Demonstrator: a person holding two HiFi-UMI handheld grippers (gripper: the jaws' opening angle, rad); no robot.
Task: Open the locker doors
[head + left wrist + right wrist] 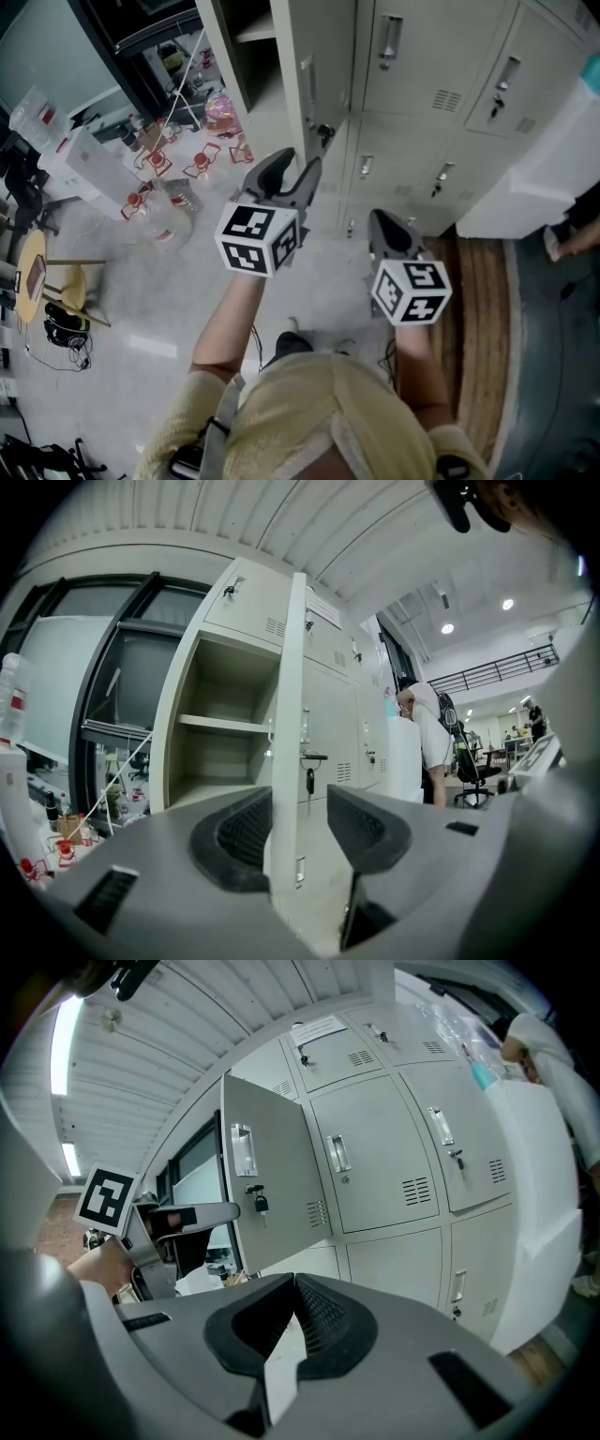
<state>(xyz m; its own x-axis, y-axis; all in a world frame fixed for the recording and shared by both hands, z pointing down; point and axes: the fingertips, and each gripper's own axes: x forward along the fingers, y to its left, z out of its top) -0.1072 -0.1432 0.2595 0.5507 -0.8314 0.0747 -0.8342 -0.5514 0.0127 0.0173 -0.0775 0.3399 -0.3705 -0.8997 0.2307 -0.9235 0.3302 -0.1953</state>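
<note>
A bank of grey lockers (412,56) stands ahead, and its upper left door (309,84) is swung out, edge-on to me. My left gripper (300,164) is open with that door's free edge (286,761) standing between its jaws; the right-hand pad is clear of the edge. Behind the door, the open compartment (220,752) has one shelf and nothing in it. The right gripper view shows the door's face (272,1185) with a handle (242,1150) and a hanging key (258,1202). My right gripper (380,217) hangs shut and lower, away from the closed doors (375,1157).
Several bottles with red labels (169,169) stand on the floor left of the lockers. A round wooden stool (33,277) is at far left. A white cabinet (553,178) stands right of the lockers, and a person (431,742) bends beside it.
</note>
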